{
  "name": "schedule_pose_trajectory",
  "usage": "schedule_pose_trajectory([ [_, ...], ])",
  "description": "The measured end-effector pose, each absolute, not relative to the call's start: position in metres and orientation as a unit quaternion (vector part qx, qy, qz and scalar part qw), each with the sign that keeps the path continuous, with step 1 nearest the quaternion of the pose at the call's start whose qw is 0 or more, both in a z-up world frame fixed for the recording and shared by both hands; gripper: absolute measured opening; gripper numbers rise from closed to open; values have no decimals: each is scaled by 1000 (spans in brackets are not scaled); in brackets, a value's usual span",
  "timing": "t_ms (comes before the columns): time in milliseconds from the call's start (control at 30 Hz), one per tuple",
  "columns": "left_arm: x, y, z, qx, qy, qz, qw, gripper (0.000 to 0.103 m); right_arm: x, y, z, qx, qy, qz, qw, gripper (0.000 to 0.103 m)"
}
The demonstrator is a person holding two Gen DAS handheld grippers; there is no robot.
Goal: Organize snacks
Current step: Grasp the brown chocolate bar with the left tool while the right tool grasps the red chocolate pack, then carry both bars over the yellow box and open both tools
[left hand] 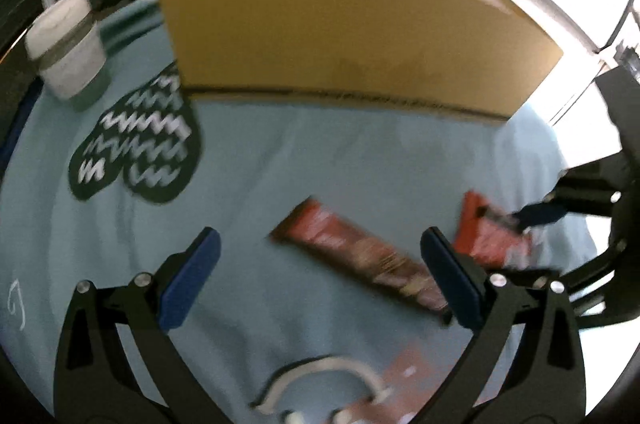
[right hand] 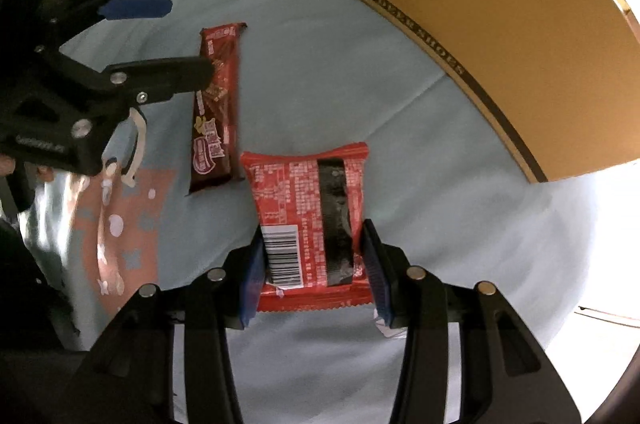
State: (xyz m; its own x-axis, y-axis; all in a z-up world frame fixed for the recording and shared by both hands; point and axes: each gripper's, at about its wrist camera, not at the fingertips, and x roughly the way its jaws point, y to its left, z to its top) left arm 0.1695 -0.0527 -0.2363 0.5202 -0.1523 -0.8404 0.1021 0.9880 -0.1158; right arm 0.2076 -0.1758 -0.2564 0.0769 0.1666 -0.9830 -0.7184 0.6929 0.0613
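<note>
Your right gripper clamps the red packet, long axis twelve-to-six. Your left gripper gapes empty; the brown bar lies twelve-to-six too.

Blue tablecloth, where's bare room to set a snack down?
Free: the blue tablecloth between the yellow shoe box and both snacks. Crowded: nearer the left gripper, where the brown chocolate bar and red snack packet lie close together.
</note>
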Motion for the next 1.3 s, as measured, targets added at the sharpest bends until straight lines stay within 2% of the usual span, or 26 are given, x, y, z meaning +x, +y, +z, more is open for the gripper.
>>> schedule_pose_trajectory([
  [200, 182, -73, -269, 2, 515, -34, 856, 101, 208, -194, -257, -223, 603, 308, 702, 46],
  [267, 170, -73, -267, 24, 500, -41, 865, 85, 204, -198, -257, -220, 601, 305, 705, 46],
  [333, 162, -74, -261, 33, 485, -64, 871, 38, 202, -202, -257, -217, 598, 304, 710, 47],
  [400, 163, -62, -260, 9, 488, -73, 870, 27, 199, -203, -258, -211, 596, 302, 714, 47],
  [667, 148, -28, -260, -19, 497, -124, 859, 24, 168, -201, -259, -197, 578, 261, 747, 46],
  [833, 138, -31, -258, 16, 489, -149, 859, 23, 149, -207, -256, -149, 562, 226, 781, 45],
  [1000, 128, -16, -223, 21, 458, -152, 875, 23, 141, -221, -227, -92, 547, 219, 803, 45],
  [1300, 144, -32, -132, 33, 368, -161, 915, 23, 155, -235, -122, -57, 465, 212, 858, 45],
])
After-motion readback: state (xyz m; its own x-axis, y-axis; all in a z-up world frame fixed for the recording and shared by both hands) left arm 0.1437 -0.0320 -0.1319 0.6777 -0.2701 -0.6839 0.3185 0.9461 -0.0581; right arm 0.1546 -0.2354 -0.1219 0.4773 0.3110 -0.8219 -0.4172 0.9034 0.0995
